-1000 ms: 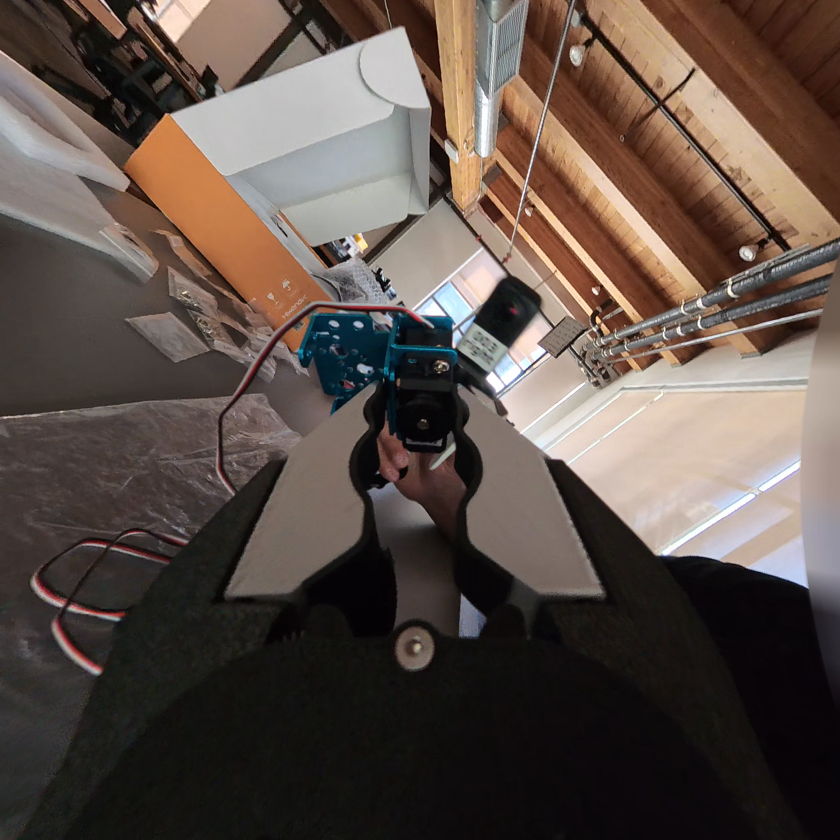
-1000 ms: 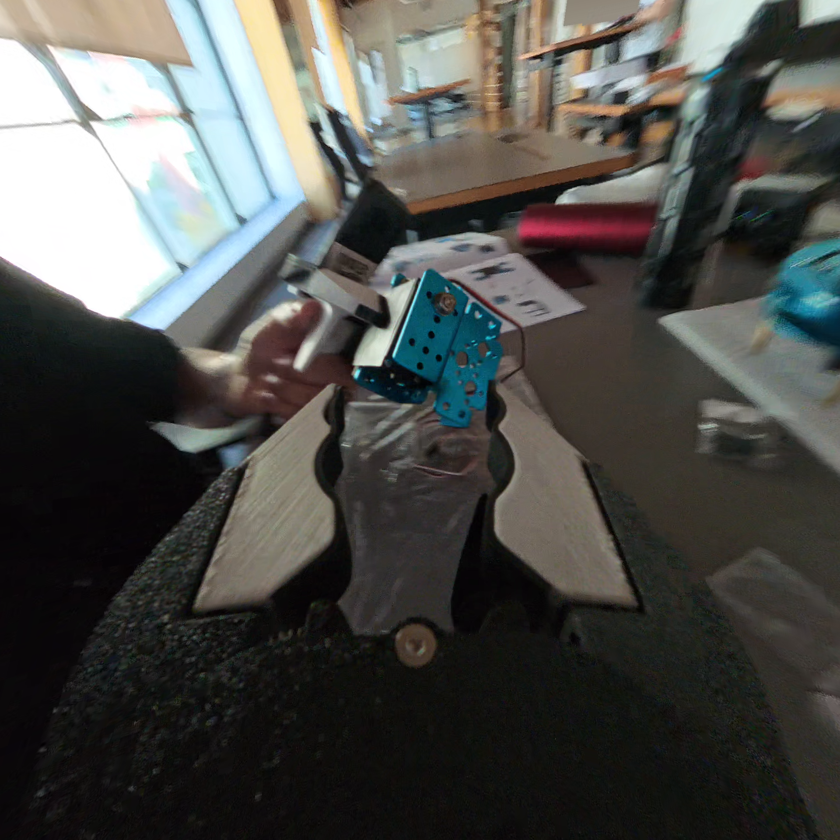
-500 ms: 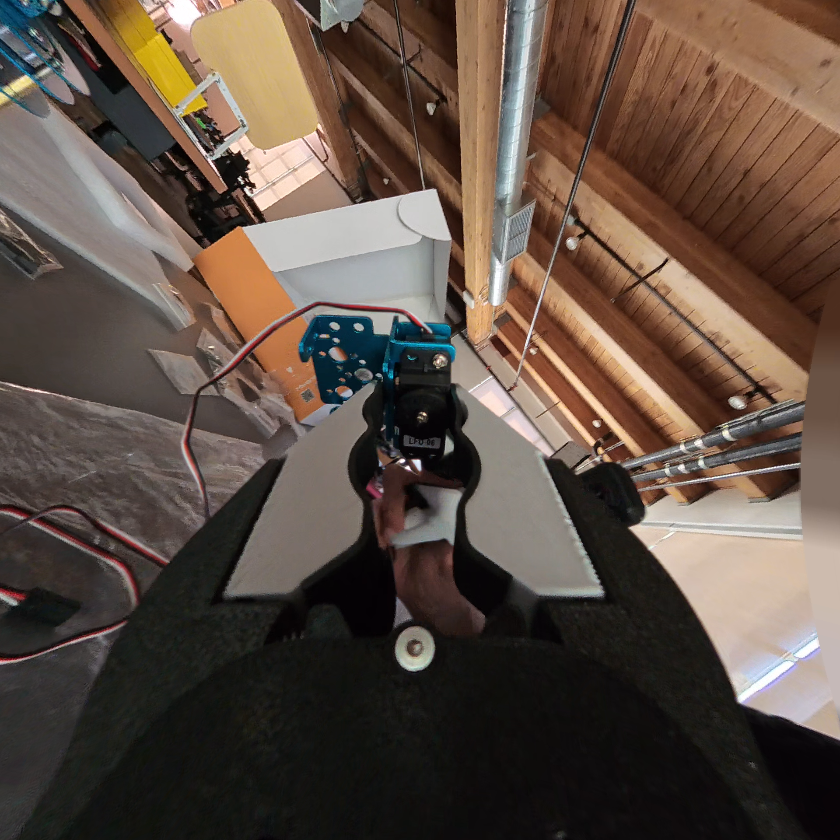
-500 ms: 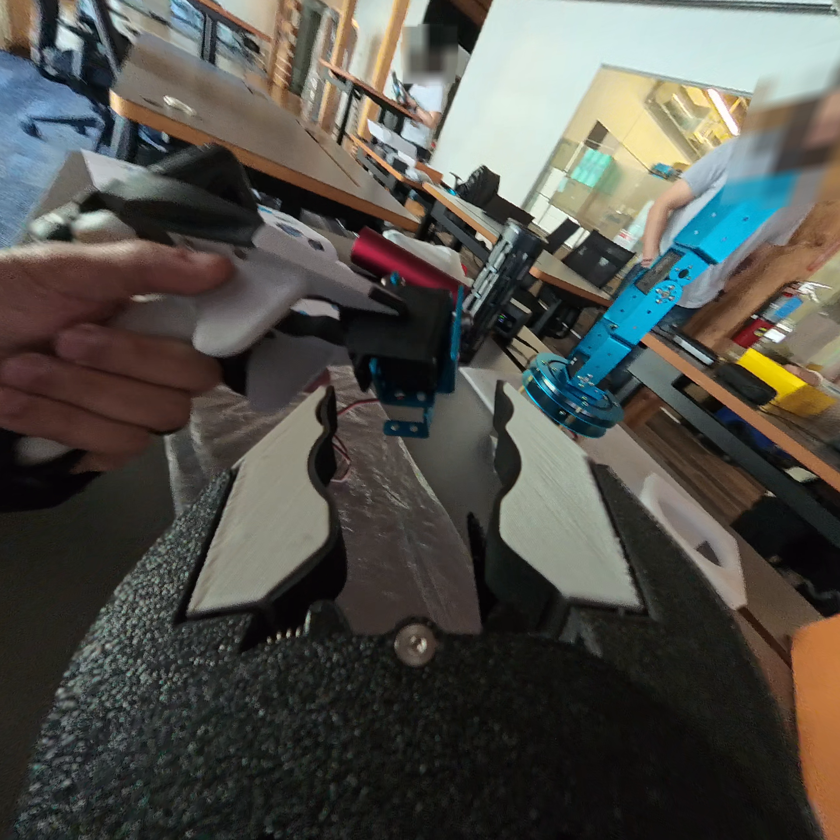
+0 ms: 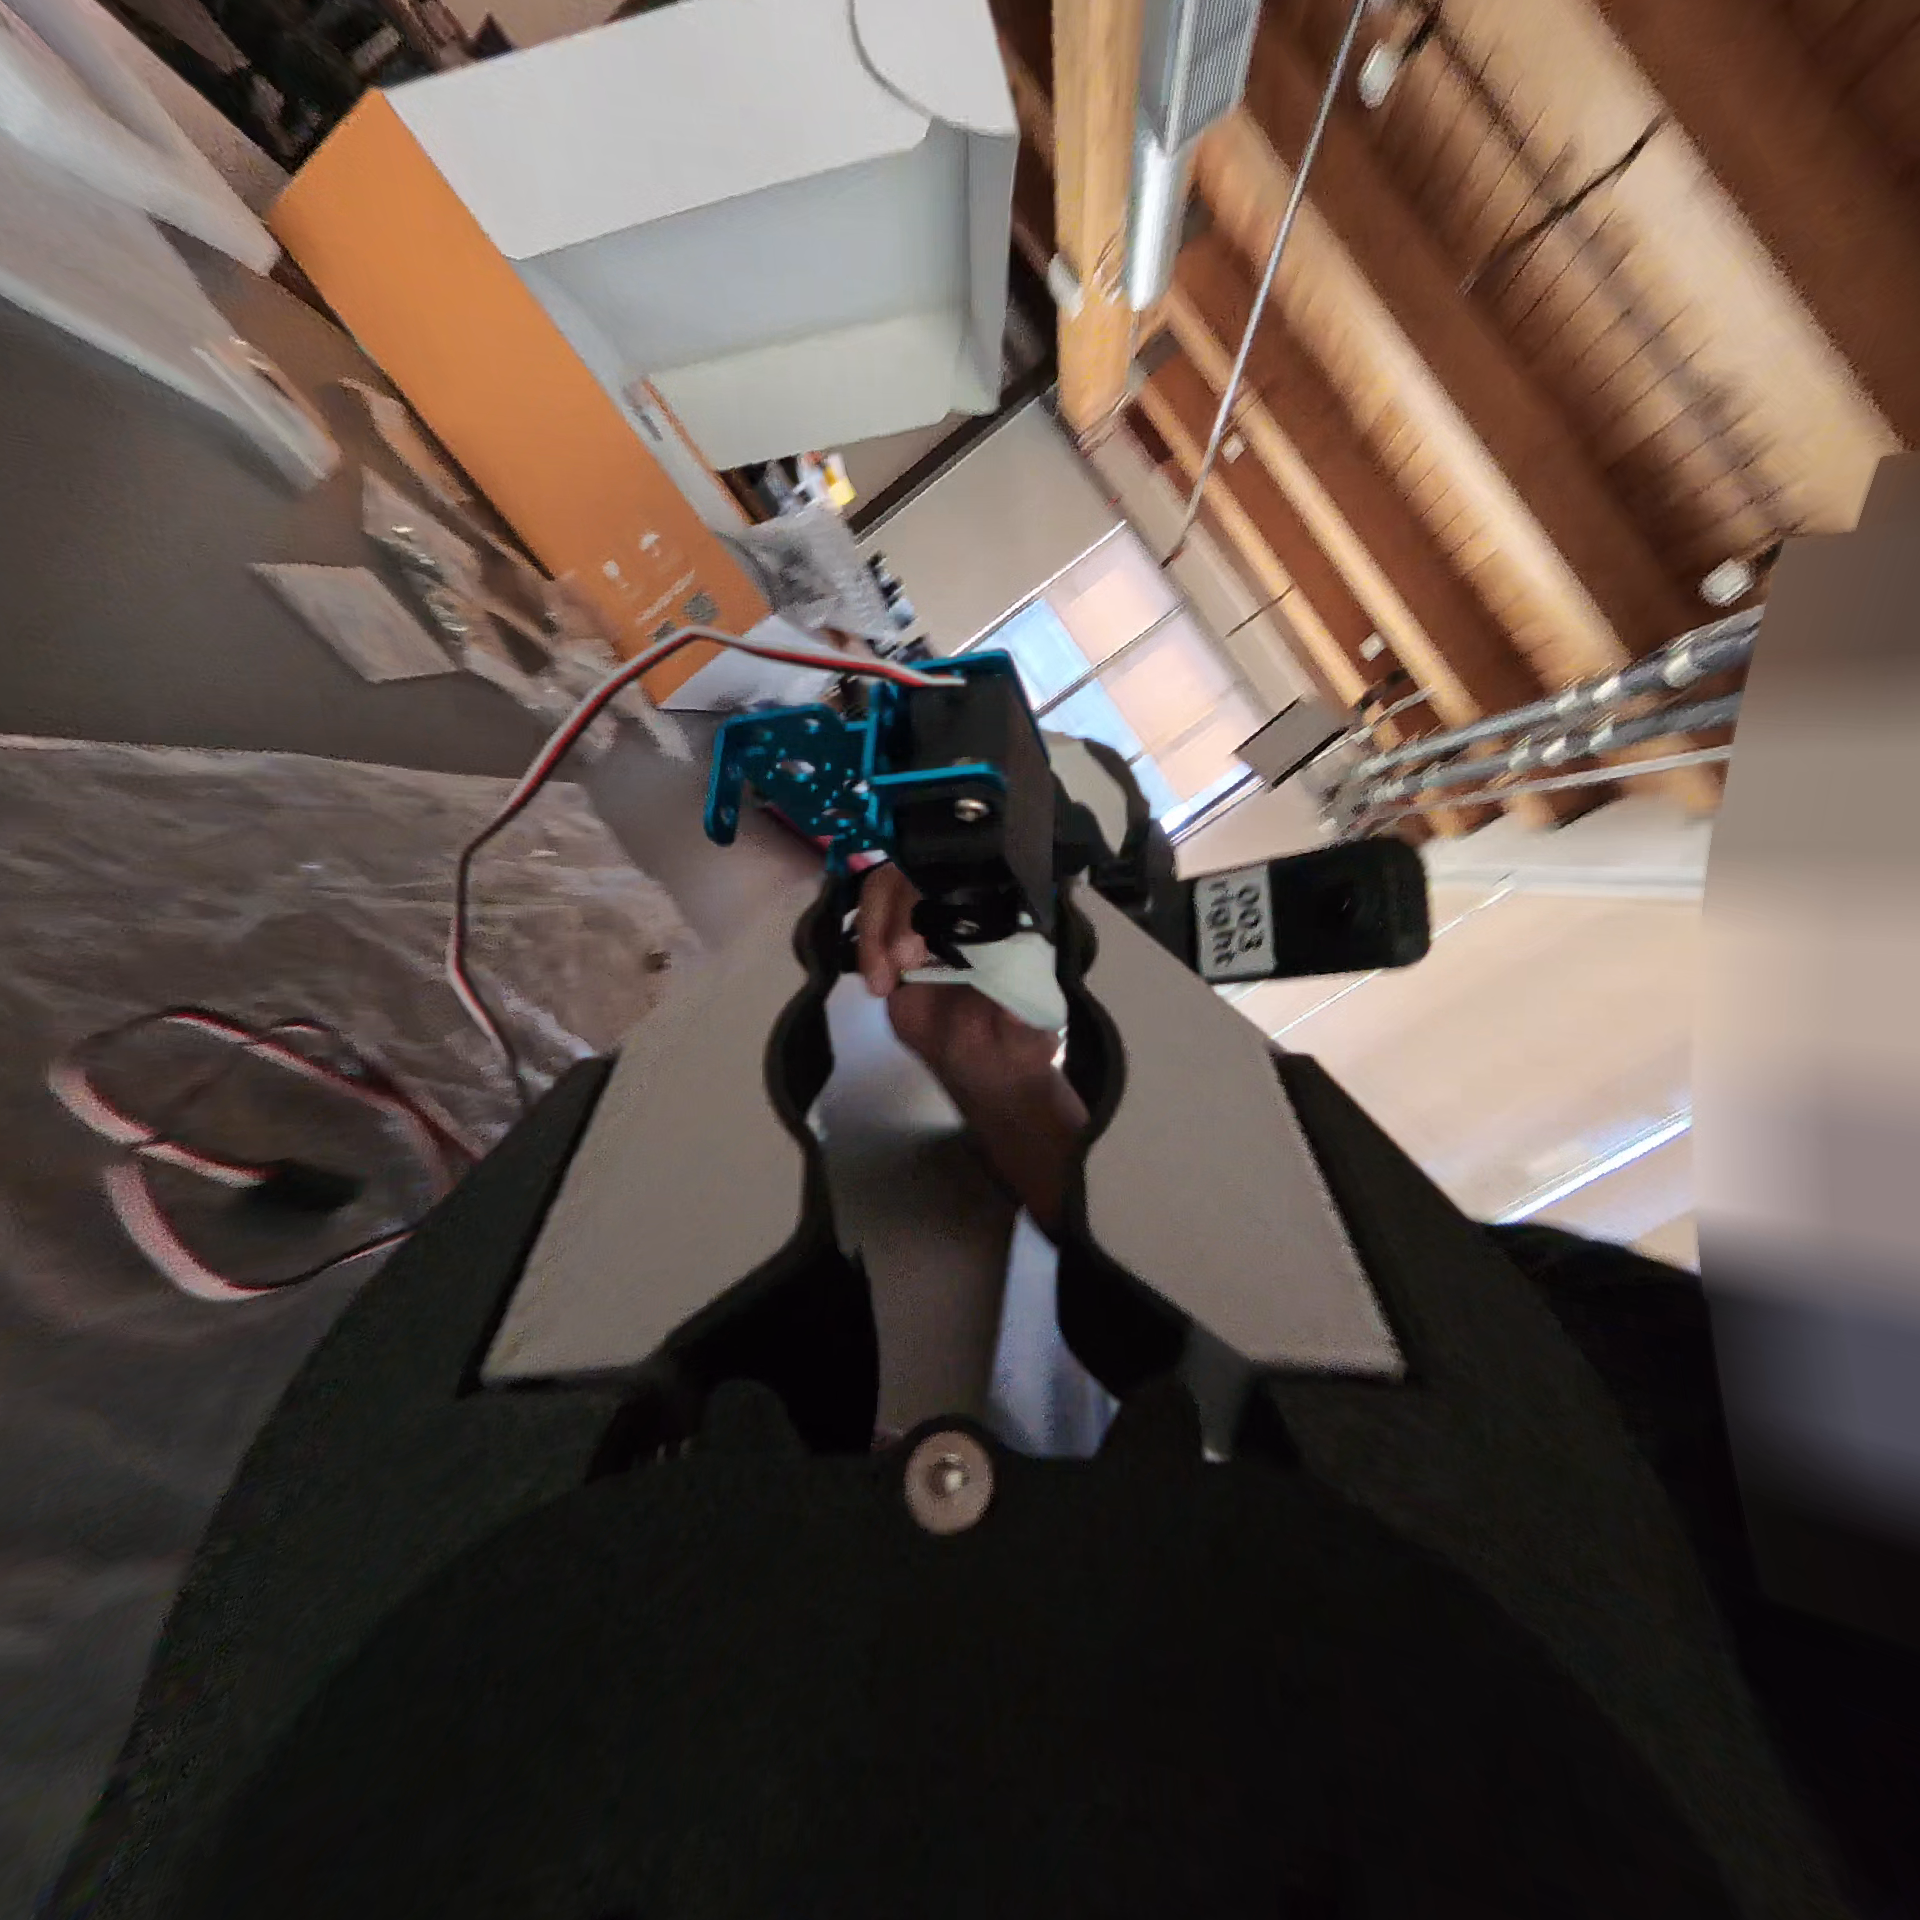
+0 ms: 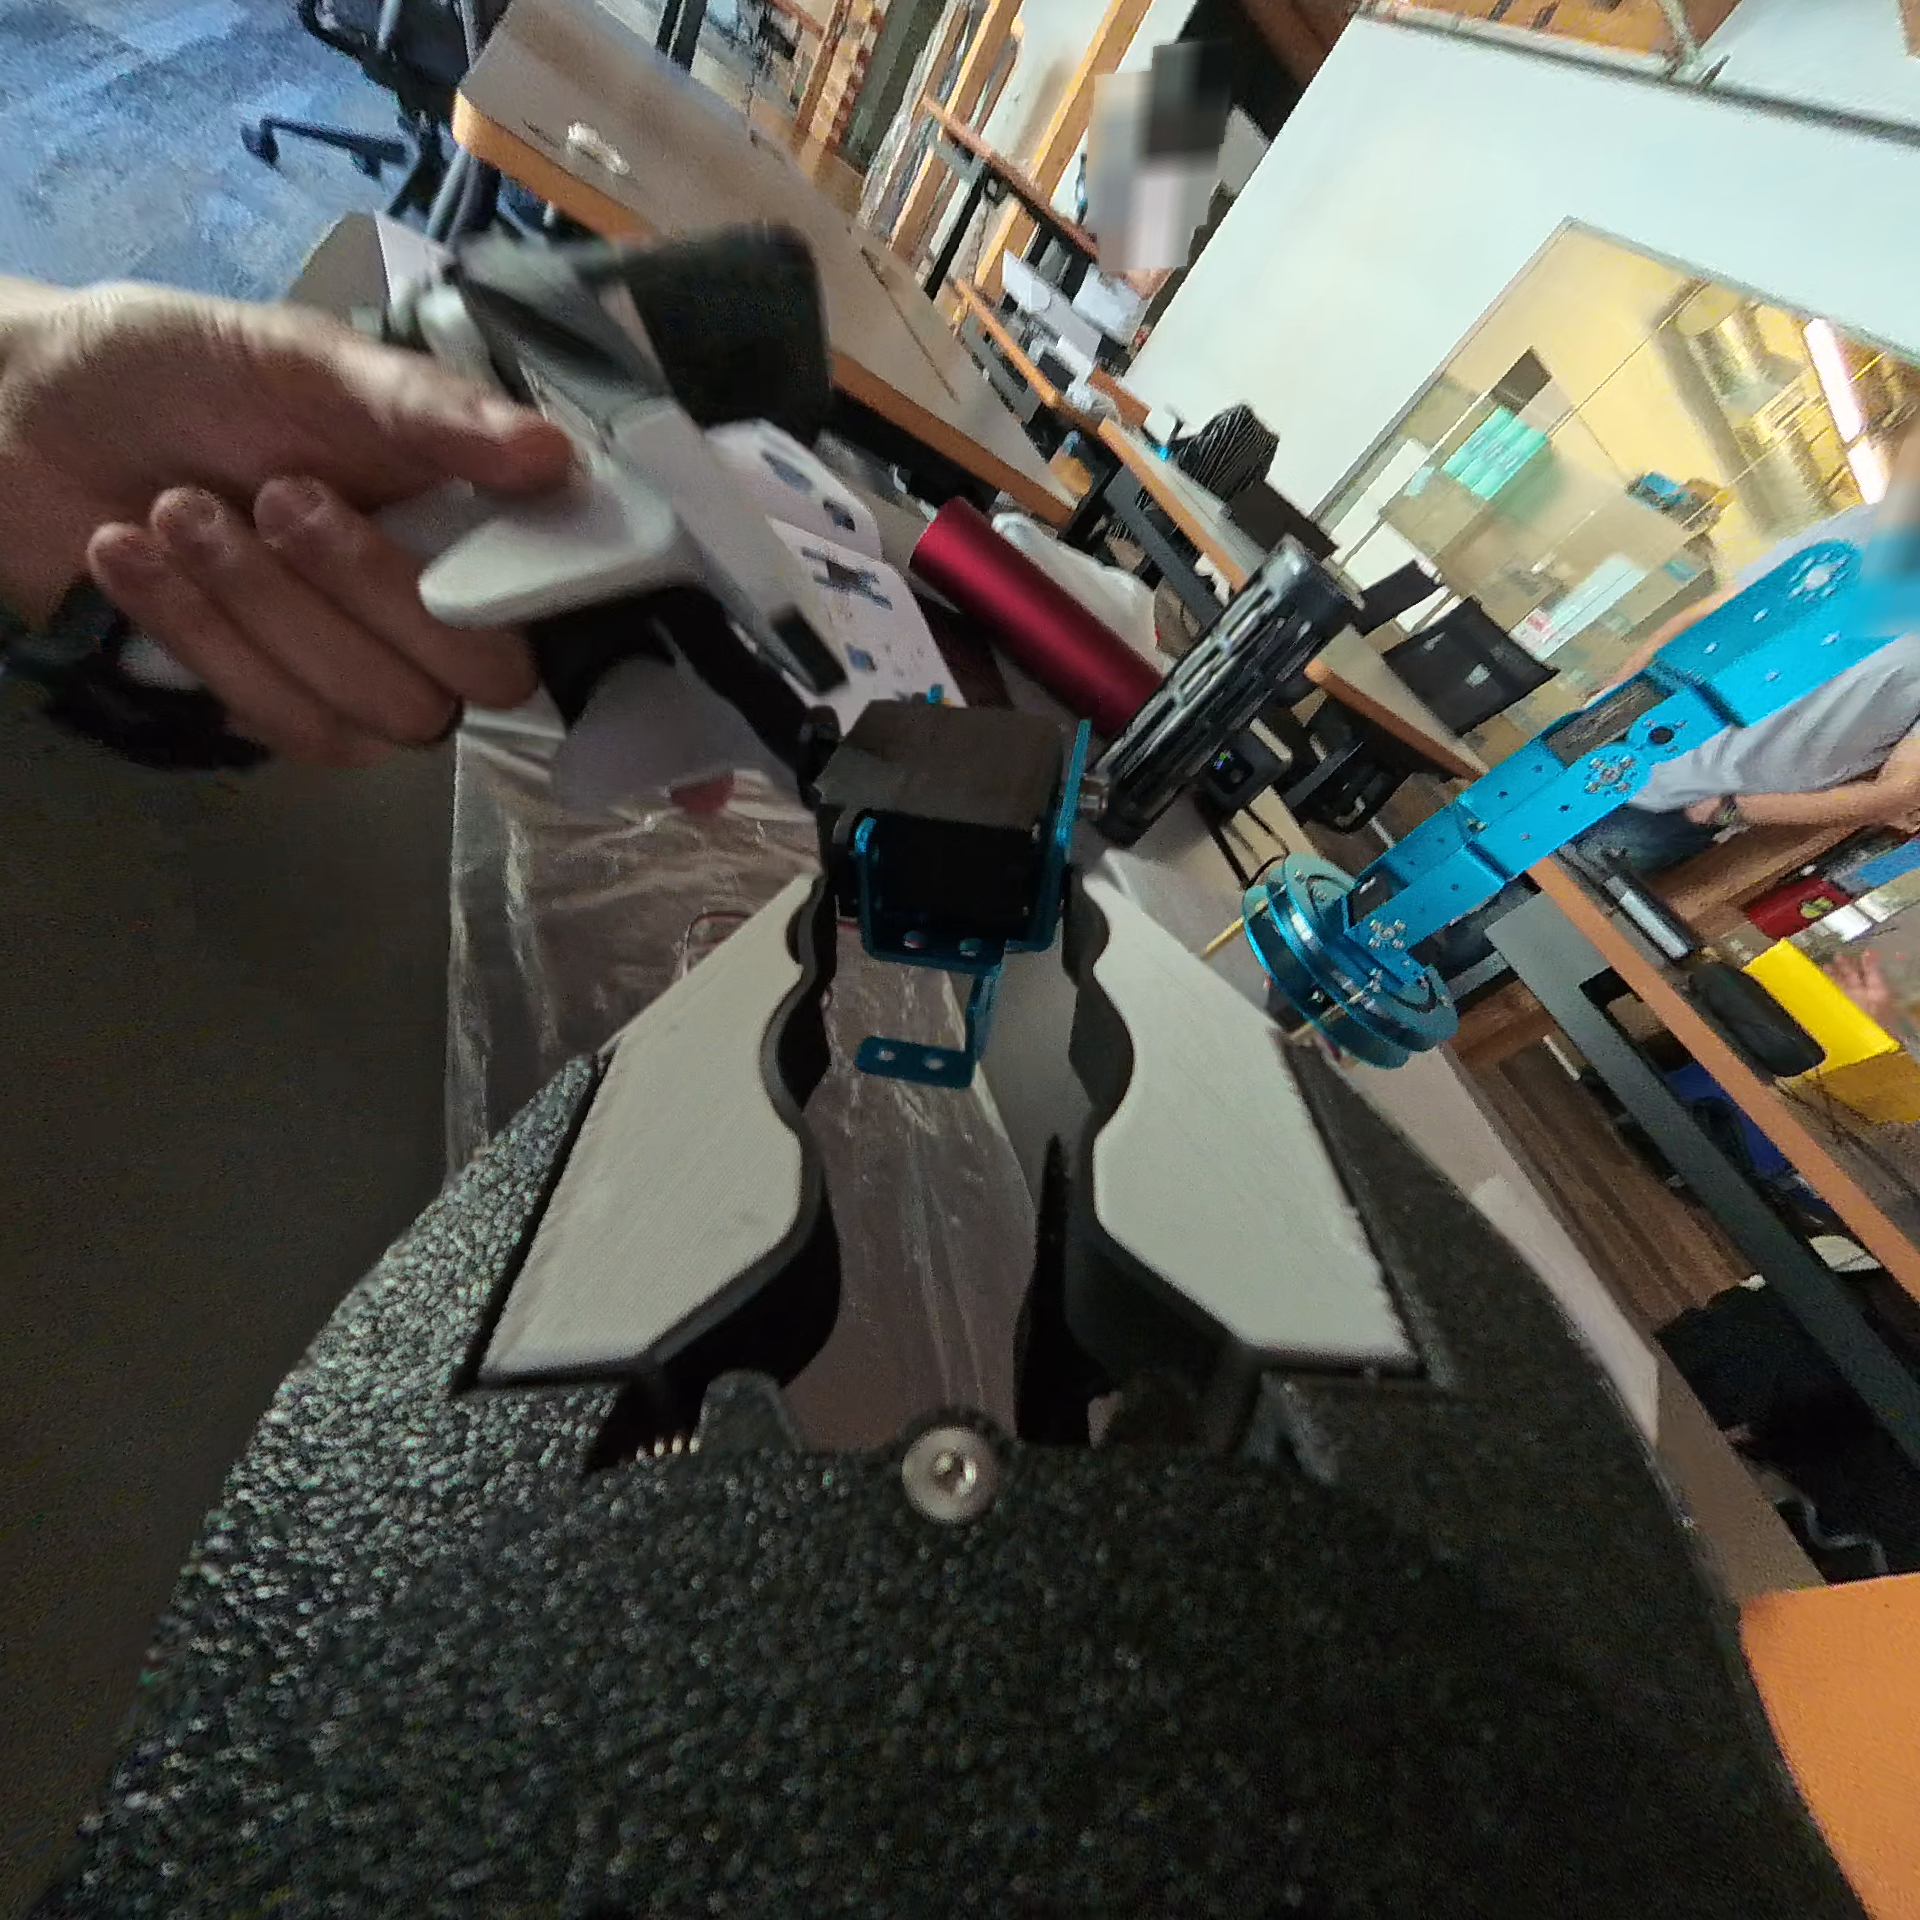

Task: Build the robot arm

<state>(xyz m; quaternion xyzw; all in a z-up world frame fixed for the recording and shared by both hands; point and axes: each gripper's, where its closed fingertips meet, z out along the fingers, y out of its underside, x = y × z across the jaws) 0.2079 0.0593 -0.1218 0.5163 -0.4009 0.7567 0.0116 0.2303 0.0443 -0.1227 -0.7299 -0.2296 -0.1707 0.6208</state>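
Both grippers meet at one part held up in the air: a black servo (image 6: 940,821) in a blue perforated metal bracket (image 5: 790,774).

Left gripper (image 5: 940,914): fingers set close on either side of the servo, apparently clamped on it, though blur hides the contact itself.

Right gripper (image 6: 945,914): fingertips flank the bracket's lower end; gripping or just beside it, cannot tell.

A red-white-black wire (image 5: 488,862) runs from the servo down left to a coiled lead on a clear plastic sheet (image 5: 260,914) on the grey table (image 5: 125,561).

Far left in the left wrist view: an open orange-and-white box (image 5: 582,291), small bags near it.

Right wrist view: a hand (image 6: 249,540) on the other gripper's handle at left, a red cylinder (image 6: 1029,613) far centre, a blue robot arm (image 6: 1475,852) on a round base at right.
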